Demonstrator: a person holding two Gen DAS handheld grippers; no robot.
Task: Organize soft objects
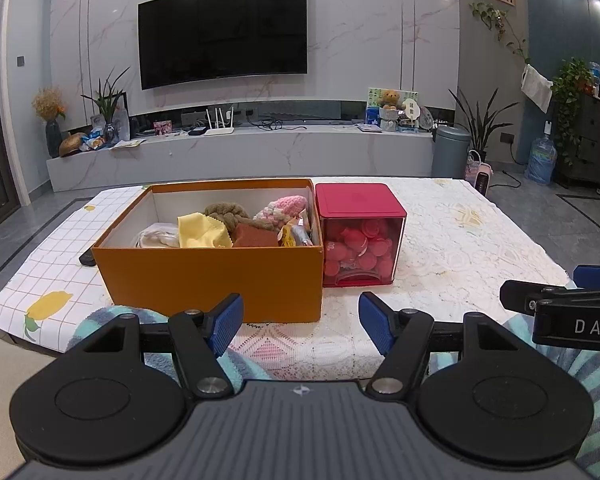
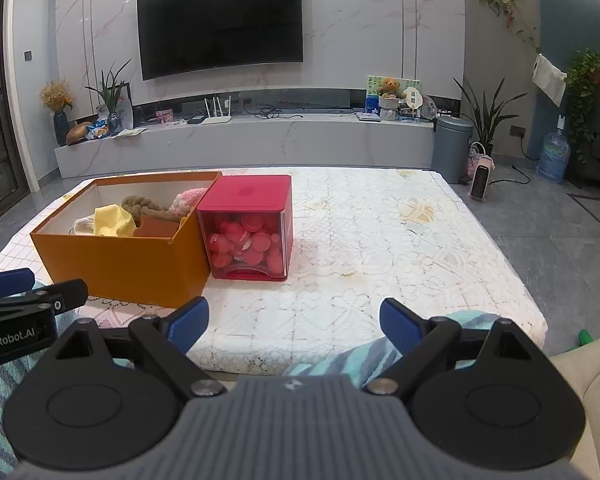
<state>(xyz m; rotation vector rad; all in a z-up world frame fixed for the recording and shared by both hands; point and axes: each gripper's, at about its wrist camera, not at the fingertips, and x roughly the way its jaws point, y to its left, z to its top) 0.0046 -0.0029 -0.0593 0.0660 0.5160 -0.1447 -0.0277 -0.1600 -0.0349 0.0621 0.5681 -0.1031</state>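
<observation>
Soft cloths and knitted toys (image 1: 236, 224) already fill the orange cardboard box (image 1: 216, 276) by the table's far-left corner, none visibly left out; left gripper (image 1: 300, 322) and right gripper (image 2: 294, 322) both gape empty.

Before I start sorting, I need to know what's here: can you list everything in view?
box: one, orange, open, on the table's left
yellow cloth: one, in the box
brown knit: one, in the box
pink knit: one, in the box, right end
rust pad: one, in the box
red bin: one, clear front, touching the box's right side, full of pink pieces
table: one, white lace cover
TV: one, black, on the wall
trash can: one, grey, beyond the table
left gripper: open, empty
right gripper: open, empty
</observation>
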